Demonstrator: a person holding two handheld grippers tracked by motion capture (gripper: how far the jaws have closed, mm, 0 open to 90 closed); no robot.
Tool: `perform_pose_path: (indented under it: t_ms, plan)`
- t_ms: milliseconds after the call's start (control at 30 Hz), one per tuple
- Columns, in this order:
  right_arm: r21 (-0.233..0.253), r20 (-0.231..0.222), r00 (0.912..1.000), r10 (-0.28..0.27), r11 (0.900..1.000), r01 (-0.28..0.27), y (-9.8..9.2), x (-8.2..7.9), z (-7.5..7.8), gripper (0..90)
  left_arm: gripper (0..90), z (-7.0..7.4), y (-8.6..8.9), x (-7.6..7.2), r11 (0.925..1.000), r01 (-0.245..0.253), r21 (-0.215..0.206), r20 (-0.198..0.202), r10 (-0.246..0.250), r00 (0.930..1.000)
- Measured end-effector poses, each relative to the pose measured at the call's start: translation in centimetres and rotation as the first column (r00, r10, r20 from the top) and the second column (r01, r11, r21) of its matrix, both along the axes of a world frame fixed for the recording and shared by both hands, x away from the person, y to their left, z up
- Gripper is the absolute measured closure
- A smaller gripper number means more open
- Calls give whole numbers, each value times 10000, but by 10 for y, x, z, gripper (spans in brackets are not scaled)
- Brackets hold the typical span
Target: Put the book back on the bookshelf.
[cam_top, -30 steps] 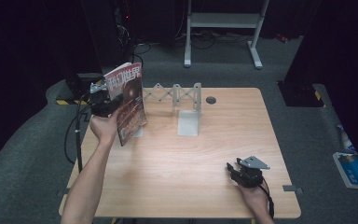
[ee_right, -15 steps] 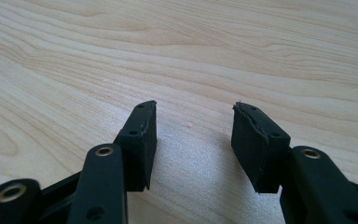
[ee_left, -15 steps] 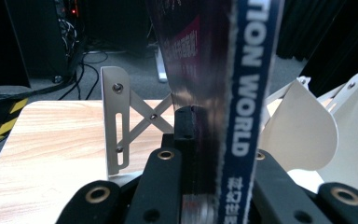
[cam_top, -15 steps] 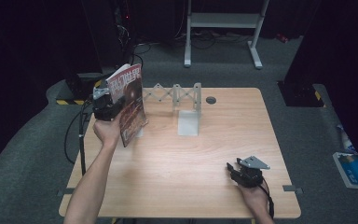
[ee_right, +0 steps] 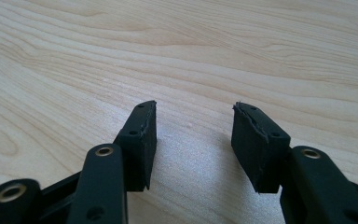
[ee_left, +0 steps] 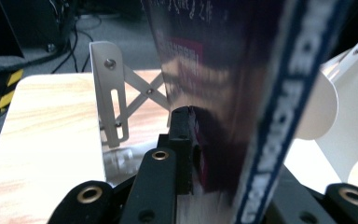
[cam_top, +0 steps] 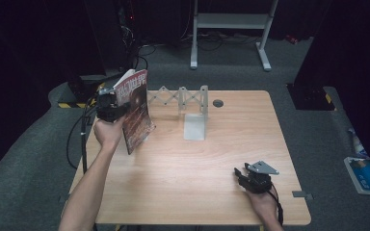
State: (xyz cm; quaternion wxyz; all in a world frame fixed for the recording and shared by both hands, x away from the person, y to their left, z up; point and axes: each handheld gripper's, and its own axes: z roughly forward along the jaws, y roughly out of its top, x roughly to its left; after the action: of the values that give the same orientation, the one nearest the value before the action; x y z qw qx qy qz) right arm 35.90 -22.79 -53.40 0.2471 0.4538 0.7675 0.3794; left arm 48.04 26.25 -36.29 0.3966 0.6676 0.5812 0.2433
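left gripper (cam_top: 110, 107) has its jaws clamped on a magazine (cam_top: 137, 110), held upright above the desk's (cam_top: 192, 163) left rear, beside a metal rack (cam_top: 185, 98). right gripper (cam_top: 250, 178) rests on the desk, jaws apart.

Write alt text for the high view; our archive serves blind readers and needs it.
A person's left hand holds tongs shut on an upright magazine above the left side of a wooden table, near a white expanding rack with a bookend plate. The right tongs rest open near the table's front right.
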Motion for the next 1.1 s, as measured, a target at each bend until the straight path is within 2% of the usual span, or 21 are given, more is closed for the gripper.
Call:
perform_pose_path:
  t_ms: [133, 200, 300, 433, 467, 533, 633, 867, 967, 1100]
  plan:
    - [3, 0, 10000, -2, 10000, 2, 0, 0, 0, 504, 793, 4, -1, 2, 9998, 116, 161, -438, -109, 9990]
    - [2, 1, 10000, 1, 10000, -1, 0, 0, 0, 504, 792, 5, -1, 2, 9998, 124, 133, -580, -116, 9982]
    - [0, -2, 10000, 2, 10000, -2, 0, 0, 0, 504, 794, 7, 0, 4, 9999, 68, 125, -1014, -55, 9948]
    - [3, 0, 10000, 1, 10000, -1, 0, 0, 0, 504, 822, 10, 1, 4, 9998, 7, 212, -1273, 20, 9919]
    - [3, -1, 10000, -1, 10000, 1, 0, 0, 0, 504, 830, 10, 2, 3, 9996, 18, 290, -1193, 17, 9929]
    - [-2, 3, 10000, 2, 10000, -2, 0, 0, 0, 502, 836, 9, -1, -2, 9988, 20, 486, -770, 17, 9970]
    - [-3, -6, 10000, 10, 10000, -10, 0, 0, 0, 502, 839, 8, -2, -5, 9986, 38, 535, -478, -13, 9989]
    - [-10, 13, 10000, 33, 10000, -33, 0, 0, 0, 502, 839, 12, 4, -6, 9999, -124, 48, -29, 124, 9999]
    - [-11, 14, 10000, 33, 10000, -33, 0, 0, 0, 502, 839, 12, 4, -6, 9998, -197, 101, 33, 197, 9998]
    - [0, -5, 10000, 18, 10000, -18, 0, 0, 0, 502, 839, 11, 3, -7, 9992, -327, 223, 432, 317, 9986]
